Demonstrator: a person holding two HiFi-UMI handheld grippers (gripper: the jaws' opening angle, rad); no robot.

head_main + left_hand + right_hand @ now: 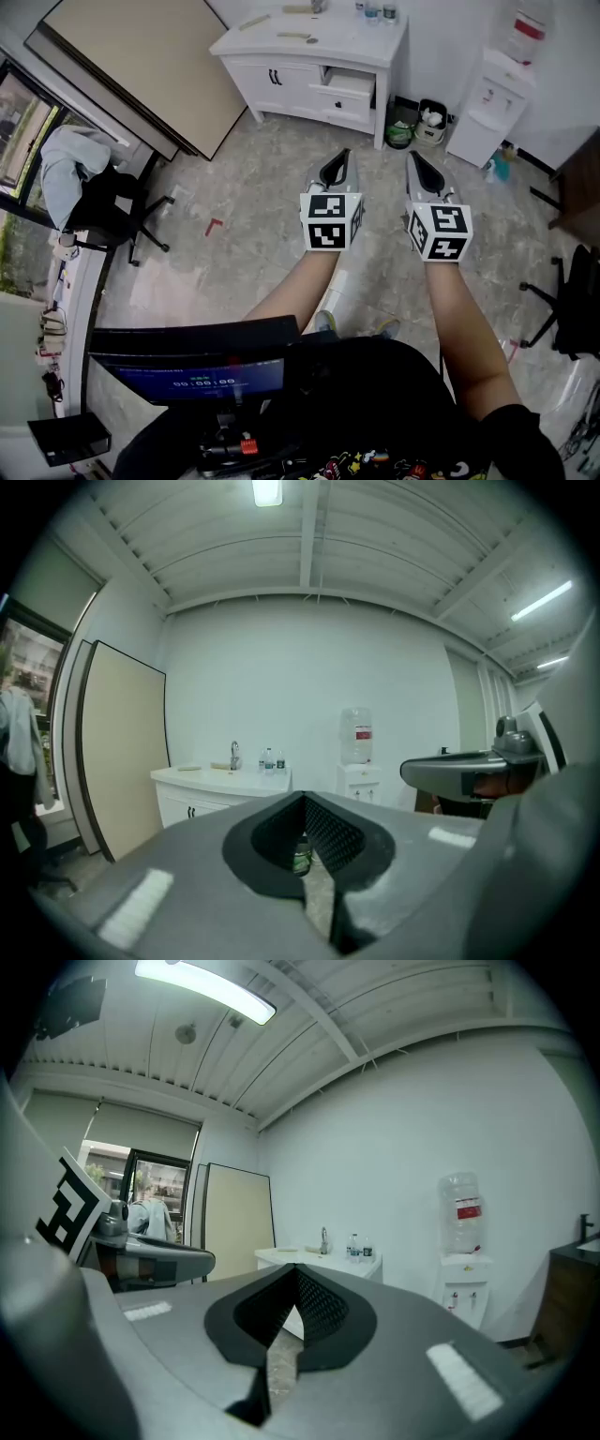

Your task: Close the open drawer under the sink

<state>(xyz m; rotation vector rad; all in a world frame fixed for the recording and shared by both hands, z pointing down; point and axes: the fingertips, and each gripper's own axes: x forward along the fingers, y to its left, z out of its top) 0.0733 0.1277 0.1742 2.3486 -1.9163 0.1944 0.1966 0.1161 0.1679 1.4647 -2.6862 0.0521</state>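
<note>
Board: A big tan board [141, 66] leans on the wall at the far left of the room.

Chair: A black chair [117, 211] stands near it, with a light cloth on its back.

Sink cabinet: The white sink cabinet [337, 42] stands at the far wall, well apart from me. I see a tap and small bottles on top.

Drawer: The drawer [353, 86] is on the right side of the cabinet, just under the top. It sticks out a bit, so it is open.

Left gripper: My left gripper [339, 164] hangs in the air over the floor and points at the cabinet. In its own view the two jaws are pressed together at the tips. Nothing is between them.

Right gripper: My right gripper [419, 164] hangs just beside the left one and points the same way. Its jaws are pressed together too, and it is empty.

Bins: Two small bins [417, 127] sit on the floor, right of the cabinet.

Water cooler: A white water cooler [487, 103] stands further right.

Done so far: I think nothing yet. No gripper touches the drawer.

Left to do: I think I must go up to the cabinet, put a gripper on the drawer front, and push it all the way in.
</note>
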